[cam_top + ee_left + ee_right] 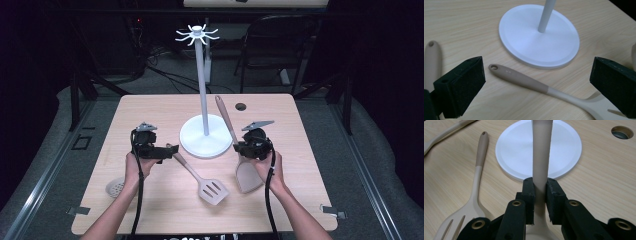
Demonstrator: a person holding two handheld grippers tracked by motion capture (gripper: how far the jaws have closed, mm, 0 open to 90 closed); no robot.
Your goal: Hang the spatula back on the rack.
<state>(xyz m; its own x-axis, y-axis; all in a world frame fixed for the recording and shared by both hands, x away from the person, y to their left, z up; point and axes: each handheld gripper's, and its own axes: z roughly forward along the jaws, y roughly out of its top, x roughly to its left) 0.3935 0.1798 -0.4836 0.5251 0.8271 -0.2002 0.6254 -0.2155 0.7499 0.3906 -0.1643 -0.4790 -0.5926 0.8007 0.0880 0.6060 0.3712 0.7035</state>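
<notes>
**Right gripper view: spatula handle clamped, tilted toward the rack**

Right claw (pixel 539 202) is clamped on the solid spatula (pixel 246 172) low on its handle, just above the blade. That low grip leaves the long handle free and tilted up toward the pole of the white hanging rack (pixel 204 85). My read: the end of the handle is meant for one of the hooks at the top.

High view puts that spatula right of the rack base, with the blade near the counter (pixel 300 150) by the right hand (pixel 267 167); I can't tell if the blade touches.

Left claw (pixel 534 82) is wide apart, holding nothing. It hovers over the slotted spatula (pixel 524 80), which lies flat on the counter with its hang hole just beside the rack base, so it's likely lined up for the next pick.

A third handle (pixel 431 62) sits at the left edge of the left gripper view.

Containers: none. The rack hooks look bare, and a small round perforated piece (pixel 115 187) lies by the left forearm.
</notes>
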